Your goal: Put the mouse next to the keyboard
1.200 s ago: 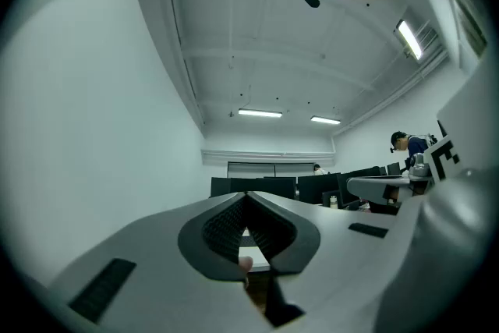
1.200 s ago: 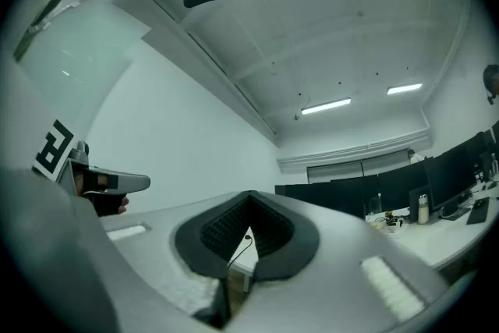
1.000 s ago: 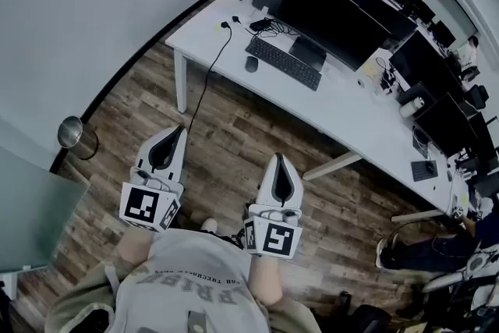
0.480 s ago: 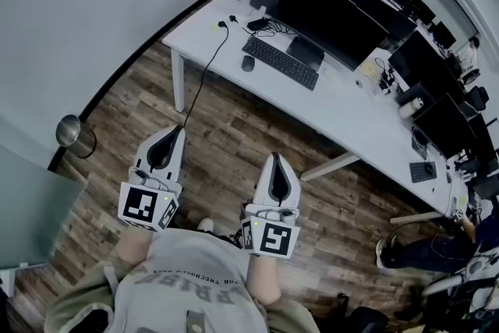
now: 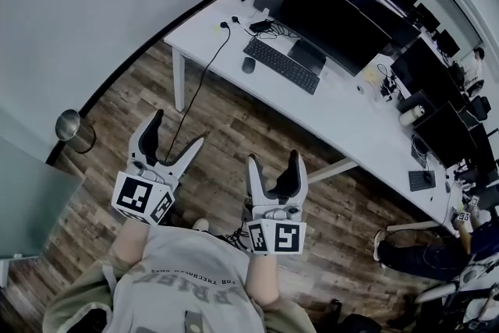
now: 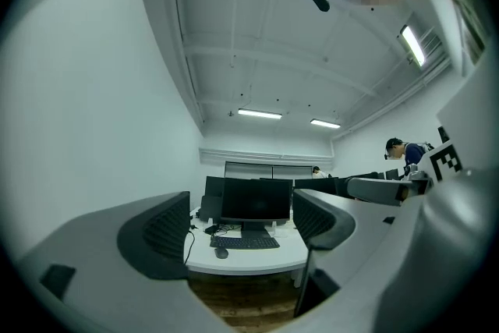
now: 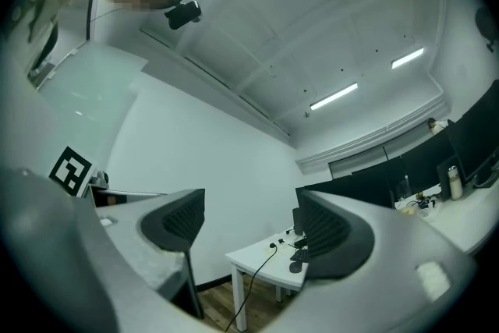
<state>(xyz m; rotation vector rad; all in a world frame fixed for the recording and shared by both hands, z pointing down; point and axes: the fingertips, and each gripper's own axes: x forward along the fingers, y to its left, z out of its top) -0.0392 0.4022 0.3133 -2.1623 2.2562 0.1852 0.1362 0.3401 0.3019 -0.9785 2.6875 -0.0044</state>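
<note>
The small dark oval mouse sits on the white rectangular tabletop, just beside the left end of the flat black keyboard, and well ahead of both pairs of fingers. Nobody is near it!

The left gripper view frames it nicely. The mouse and keyboard show through the gap between the fingers, far beyond their tips, in front of a wide black monitor. In the right gripper view the mouse peeks out at the inner edge of the right-hand finger, again far past the tip.

Now the grippers. The white left gripper has its fingers released and spread wide. They have just been opening, with nothing between them. The white right gripper is the same story: fingers just opening, now splayed, nothing in their grasp.

Both grippers hang over the brown wooden plank floor, short of the tabletop's near edge. A thin black cable drops off the tabletop to the floor just beyond the left gripper's fingertips. A round metal bin stands off to the left of the left fingers, by the wall.
</note>
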